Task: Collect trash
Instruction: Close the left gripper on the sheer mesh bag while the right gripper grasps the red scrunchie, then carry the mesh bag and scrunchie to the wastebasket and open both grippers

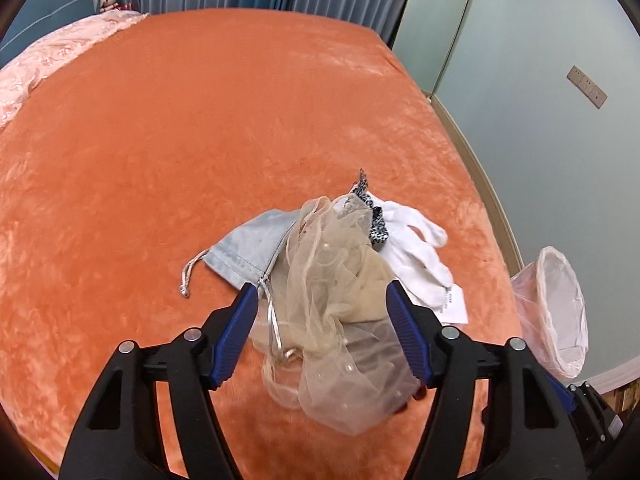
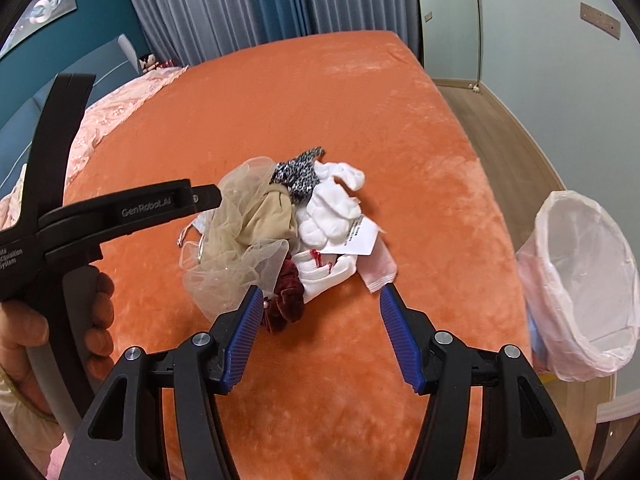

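Lying between open left tongs [image 1: 320, 312]: tulle [image 1: 340, 280].

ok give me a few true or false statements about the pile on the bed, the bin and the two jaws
1. The left gripper has its jaws spread around the beige tulle fabric. True.
2. The right gripper is clamped shut on the white glove. False: its jaws are open and hold nothing; the white glove lies further ahead in the pile.
3. The trash bin stands beside the bed and has a pale plastic liner. True.
4. The pile sits on a blue bedspread. False: the bedspread is orange.
5. A dark red velvet scrunchie lies near the right gripper's left jaw. True.
6. The bin already holds the grey drawstring pouch. False: the grey drawstring pouch is on the bed.
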Demonstrator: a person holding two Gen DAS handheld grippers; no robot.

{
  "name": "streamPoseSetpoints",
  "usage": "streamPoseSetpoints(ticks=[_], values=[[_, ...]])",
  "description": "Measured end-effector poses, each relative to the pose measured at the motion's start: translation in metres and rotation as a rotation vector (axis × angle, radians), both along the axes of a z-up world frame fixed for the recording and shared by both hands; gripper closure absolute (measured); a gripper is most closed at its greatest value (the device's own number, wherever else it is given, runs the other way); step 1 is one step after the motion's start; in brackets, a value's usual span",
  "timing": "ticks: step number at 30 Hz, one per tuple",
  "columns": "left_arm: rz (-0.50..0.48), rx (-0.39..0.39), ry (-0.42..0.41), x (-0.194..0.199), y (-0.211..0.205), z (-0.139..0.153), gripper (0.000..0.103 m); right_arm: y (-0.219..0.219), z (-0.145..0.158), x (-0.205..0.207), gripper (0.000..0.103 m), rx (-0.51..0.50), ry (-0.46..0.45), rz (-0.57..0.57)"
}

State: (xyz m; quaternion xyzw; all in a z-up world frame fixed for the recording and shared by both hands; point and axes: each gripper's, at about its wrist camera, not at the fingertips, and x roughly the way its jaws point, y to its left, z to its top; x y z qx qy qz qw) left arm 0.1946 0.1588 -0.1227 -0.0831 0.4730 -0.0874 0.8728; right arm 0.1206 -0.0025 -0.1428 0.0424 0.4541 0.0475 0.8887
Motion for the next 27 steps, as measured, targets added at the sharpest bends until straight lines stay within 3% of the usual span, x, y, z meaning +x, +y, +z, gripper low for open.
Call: streamPoseSetpoints(ticks=[5,10,17,22,27], values=[[-0.045,-0.002,0.029,0.015,-0.007,-0.016,0.063,0.007,-0.024,0.019,0.051,-0.001,0.048,0.018],[-0.08,-0.023,0.052,0.023,-0.011,-0.027,0.096,0.015,-0.044,0.03,0.066,0.017,0.098,0.044],[-0.086,-0.033,0.038,0.016,-0.006,-0.019,0.101,0.023,-0.062,0.036,0.093,0.065,0.147,0.081],[-0.073,-0.044,-0.002,0.005,-0.001,0.007,0.102,0.018,-0.041,0.029,0.097,0.122,0.106,0.086],[-0.078,-0.059,-0.079,-0.013,-0.003,0.051,0.102,0.008,0.004,0.016,0.097,0.184,0.012,0.083]])
